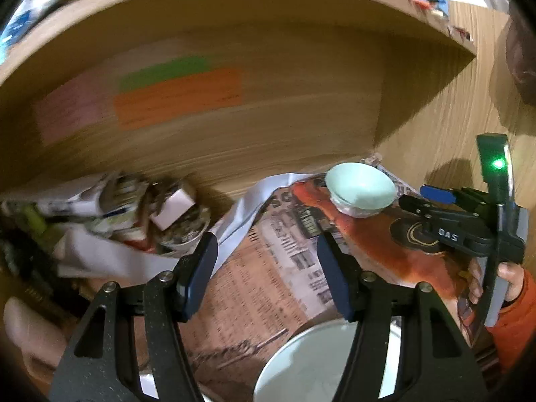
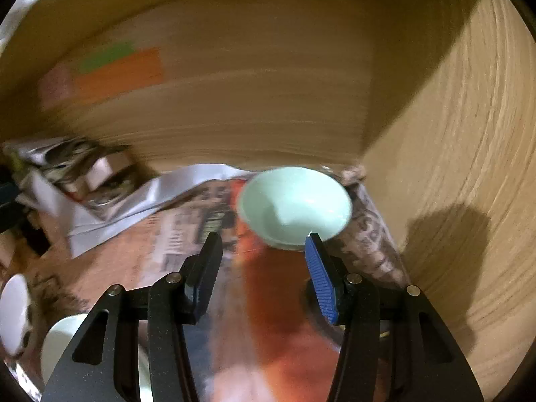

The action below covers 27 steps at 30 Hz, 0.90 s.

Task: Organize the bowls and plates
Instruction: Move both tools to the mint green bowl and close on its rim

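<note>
A small pale green bowl stands on newspaper in the back right corner of a wooden shelf. My right gripper is open and empty, just in front of the bowl. It also shows in the left wrist view, to the right of the bowl. My left gripper is open and empty above the newspaper. A white bowl lies under its right finger at the bottom edge. In the right wrist view, white dishes sit at the lower left.
Newspaper lines the shelf floor. A crumpled paper heap with a small white box lies at the back left. The wooden back wall carries coloured sticky notes. The wooden side wall stands close on the right.
</note>
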Available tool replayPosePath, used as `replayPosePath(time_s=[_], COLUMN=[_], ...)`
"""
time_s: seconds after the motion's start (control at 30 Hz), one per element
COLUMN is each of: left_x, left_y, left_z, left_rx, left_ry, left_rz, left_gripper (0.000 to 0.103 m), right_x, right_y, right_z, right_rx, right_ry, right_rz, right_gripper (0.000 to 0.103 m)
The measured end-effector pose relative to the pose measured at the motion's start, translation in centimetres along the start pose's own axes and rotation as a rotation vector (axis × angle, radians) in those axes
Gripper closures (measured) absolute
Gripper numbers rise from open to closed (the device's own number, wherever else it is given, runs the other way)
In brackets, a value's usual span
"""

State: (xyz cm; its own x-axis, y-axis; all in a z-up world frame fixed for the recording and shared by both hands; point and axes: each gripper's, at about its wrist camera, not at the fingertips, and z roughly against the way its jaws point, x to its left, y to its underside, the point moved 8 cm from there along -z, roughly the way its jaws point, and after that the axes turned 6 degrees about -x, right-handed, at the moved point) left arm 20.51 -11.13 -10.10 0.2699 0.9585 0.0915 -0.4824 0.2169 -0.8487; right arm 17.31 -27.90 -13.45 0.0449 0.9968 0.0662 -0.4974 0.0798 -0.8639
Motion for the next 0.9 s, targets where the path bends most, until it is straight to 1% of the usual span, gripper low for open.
replayPosePath(time_s=[0.13, 0.23, 0.33, 0.5, 0.6, 0.73, 0.8, 0.83, 0.9], left_x=[-1.5, -2.4, -3.1, -3.9, -4.1, -4.2, -4.3, -4.3, -4.4], left_y=[-0.6, -0.7, -0.6, 0.0, 0.3, 0.6, 0.7, 0.7, 0.7], left_z=[-2.7, -5.2, -7.2, -11.0, -12.6, -14.2, -14.9, -15.0, -15.6], left_rx=[0.045, 0.086, 0.124, 0.206, 0.234, 0.253, 0.267, 0.272, 0.278], left_ry=[0.029, 0.045, 0.068, 0.102, 0.109, 0.106, 0.107, 0.107, 0.104], left_rz=[-0.02, -0.033, -0.03, -0.016, -0.014, -0.023, -0.024, -0.026, -0.035], left_gripper=[0.041, 0.041, 0.041, 0.041, 0.041, 0.041, 0.041, 0.041, 0.041], right_x=[-2.5, -3.6, -4.7, -6.0, -6.4, -6.7, -6.6, -6.6, -6.4], right_y=[0.2, 0.4, 0.8, 1.6, 2.0, 2.1, 2.2, 2.2, 2.4], right_z=[-2.4, -4.2, -5.9, -8.1, -8.8, -9.6, -10.3, -10.6, -11.1], right_rx=[0.039, 0.069, 0.101, 0.147, 0.164, 0.179, 0.188, 0.193, 0.212], right_ry=[0.036, 0.052, 0.076, 0.091, 0.099, 0.096, 0.09, 0.084, 0.079], right_rz=[-0.054, -0.079, -0.099, -0.137, -0.148, -0.16, -0.17, -0.174, -0.175], right_gripper=[0.055, 0.055, 0.055, 0.055, 0.055, 0.055, 0.057, 0.063, 0.066])
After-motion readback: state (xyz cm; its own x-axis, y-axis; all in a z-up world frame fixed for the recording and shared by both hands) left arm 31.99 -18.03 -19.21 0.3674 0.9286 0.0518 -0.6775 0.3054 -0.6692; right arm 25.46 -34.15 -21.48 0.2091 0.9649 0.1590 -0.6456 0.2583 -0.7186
